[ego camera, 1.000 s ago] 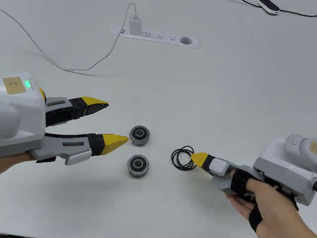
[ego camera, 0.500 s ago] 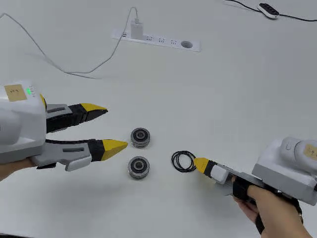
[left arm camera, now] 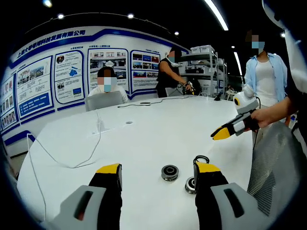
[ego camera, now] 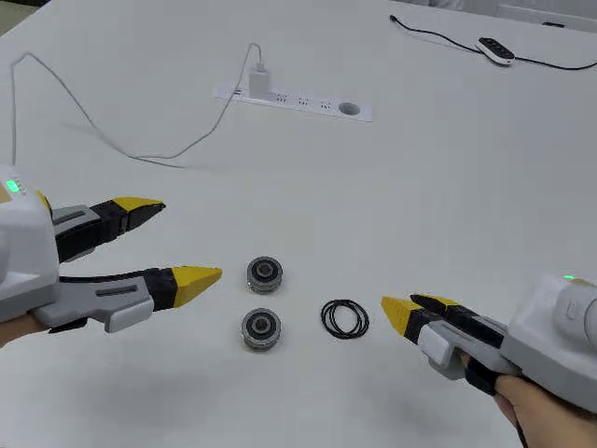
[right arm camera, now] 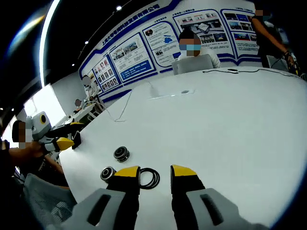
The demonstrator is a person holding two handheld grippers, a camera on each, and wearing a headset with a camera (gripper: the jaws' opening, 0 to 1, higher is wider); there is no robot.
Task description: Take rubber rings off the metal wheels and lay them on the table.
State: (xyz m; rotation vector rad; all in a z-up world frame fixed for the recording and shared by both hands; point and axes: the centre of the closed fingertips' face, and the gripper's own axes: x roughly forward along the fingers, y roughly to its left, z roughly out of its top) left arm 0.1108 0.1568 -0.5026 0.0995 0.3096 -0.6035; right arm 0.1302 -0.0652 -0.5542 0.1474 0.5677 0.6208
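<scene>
Two small metal wheels with dark rims lie side by side on the white table, one farther [ego camera: 265, 273] and one nearer [ego camera: 261, 328]. Just right of them, loose black rubber rings [ego camera: 345, 318] lie flat in a small overlapping pile. My left gripper [ego camera: 177, 241] hovers left of the wheels, wide open and holding nothing. My right gripper [ego camera: 410, 306] is a short way right of the rings, open and not touching them. In the left gripper view the wheels [left arm camera: 170, 172] sit between my jaws. In the right gripper view the rings [right arm camera: 149, 178] lie just past my fingertips.
A white power strip [ego camera: 297, 101] with a plugged charger lies at the back, and its white cable [ego camera: 112, 140] trails left. A black cable with a small controller [ego camera: 494, 49] lies at the far right. People stand and sit beyond the table's far edge.
My right gripper has drawn back to the right, away from the rings, and its jaws have parted. The rings stay on the table. My left gripper has eased slightly left.
</scene>
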